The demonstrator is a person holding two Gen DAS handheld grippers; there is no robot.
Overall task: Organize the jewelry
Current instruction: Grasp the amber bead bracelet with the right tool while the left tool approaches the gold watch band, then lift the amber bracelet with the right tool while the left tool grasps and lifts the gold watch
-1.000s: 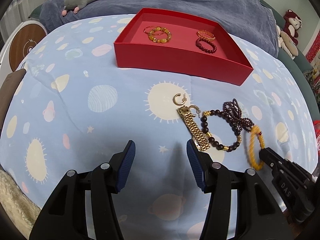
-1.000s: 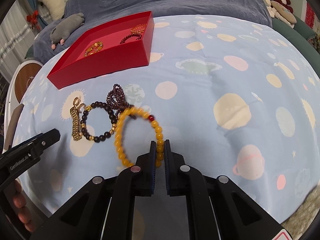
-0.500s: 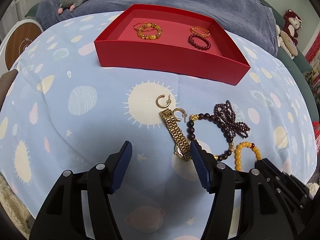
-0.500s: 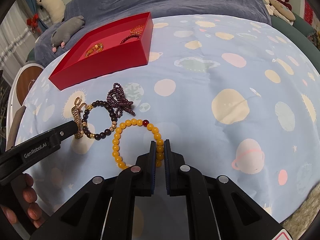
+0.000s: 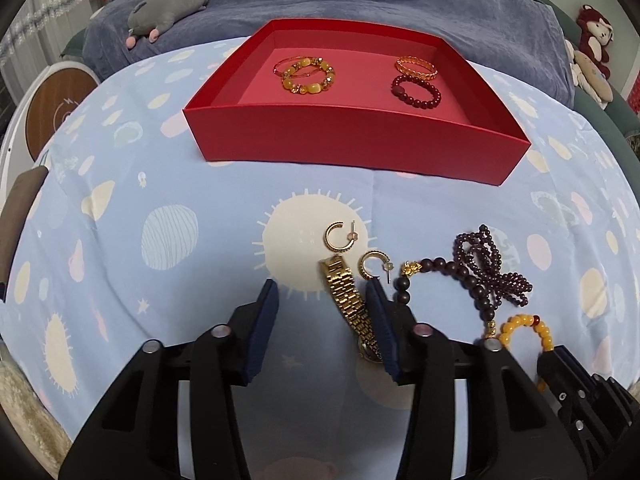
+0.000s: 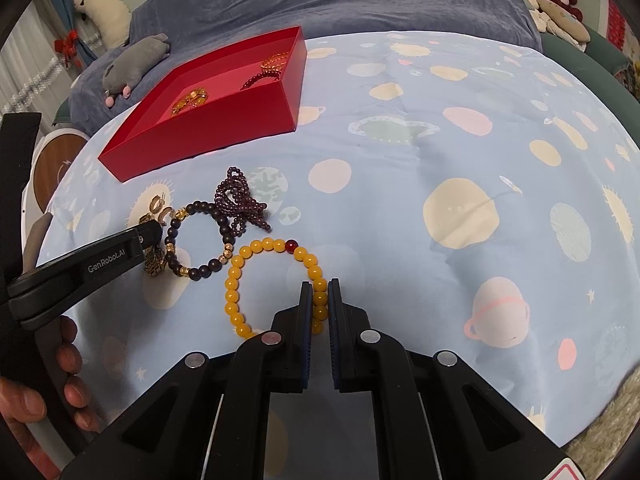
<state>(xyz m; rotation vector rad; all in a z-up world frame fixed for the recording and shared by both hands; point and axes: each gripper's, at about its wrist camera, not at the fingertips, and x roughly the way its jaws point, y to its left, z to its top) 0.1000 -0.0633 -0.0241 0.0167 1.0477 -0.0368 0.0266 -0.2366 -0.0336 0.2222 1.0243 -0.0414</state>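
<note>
My right gripper (image 6: 319,294) is shut on the yellow bead bracelet (image 6: 236,284), which lies on the blue cloth; it also shows in the left wrist view (image 5: 524,330). My left gripper (image 5: 324,296) is open, its jaws either side of the gold watch band (image 5: 348,300). Two gold hoop earrings (image 5: 340,236) lie just ahead. A dark bead bracelet (image 5: 440,276) and a purple bead strand (image 5: 492,268) lie to the right. The red tray (image 5: 352,140) beyond holds several bracelets.
A grey plush toy (image 5: 168,4) lies on the blue blanket behind the tray. A round wooden-topped stand (image 5: 56,108) is at the left. Stuffed animals (image 5: 592,48) sit at the far right. A hand (image 6: 48,392) holds the left gripper.
My left gripper has moved forward and right until its jaws straddle the gold watch band. My right gripper has pulled the yellow bracelet off the dark beads, toward me.
</note>
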